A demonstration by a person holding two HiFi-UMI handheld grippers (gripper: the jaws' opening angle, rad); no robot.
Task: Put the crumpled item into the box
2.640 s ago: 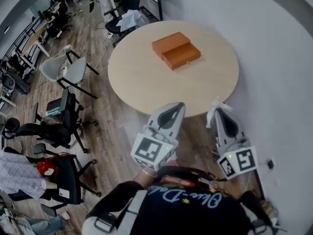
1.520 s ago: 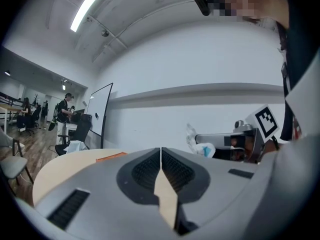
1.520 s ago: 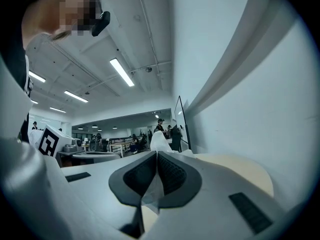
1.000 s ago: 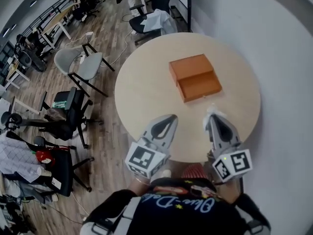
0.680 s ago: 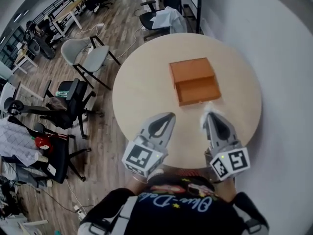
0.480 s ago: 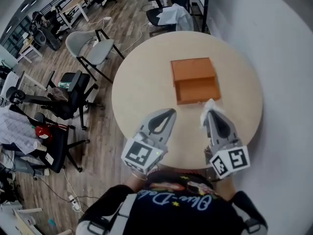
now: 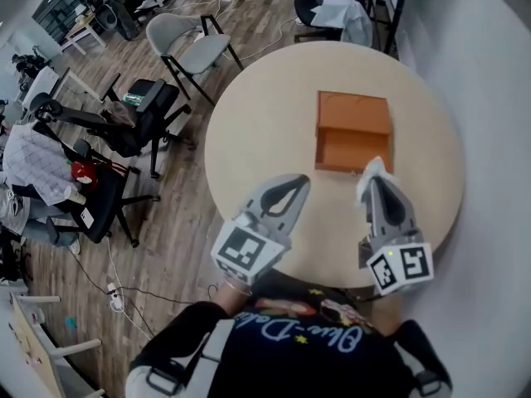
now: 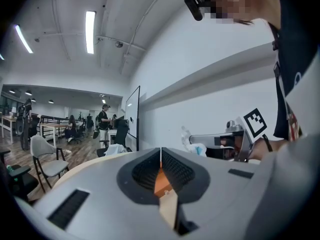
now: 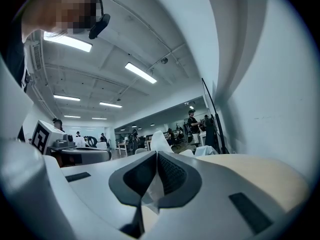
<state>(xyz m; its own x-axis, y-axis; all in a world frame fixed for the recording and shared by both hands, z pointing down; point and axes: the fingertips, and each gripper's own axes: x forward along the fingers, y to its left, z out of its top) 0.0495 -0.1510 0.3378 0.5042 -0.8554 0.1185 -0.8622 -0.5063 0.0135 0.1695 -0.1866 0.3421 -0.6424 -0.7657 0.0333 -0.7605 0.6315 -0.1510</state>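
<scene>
Only one legible text: cursive lettering on the person's shirt (image 7: 309, 338), head view, 6 o'clock, beginning "Blue-D"; remainder unreadable.

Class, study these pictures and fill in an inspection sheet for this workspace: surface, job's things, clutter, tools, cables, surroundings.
Surface: round pale wooden table, bare apart from the box.
Job's things: orange-brown rectangular box lies open on the table; crumpled white paper sits in the right tool, not yet in the box.
Clutter: nothing seen on the table.
Tools: left tool shut, holding nothing; right tool shut on the crumpled white paper, by the box's near edge.
Cables: white cable lies on the wooden floor, to the left.
Surroundings: grey chair, black office chairs, white wall.
</scene>
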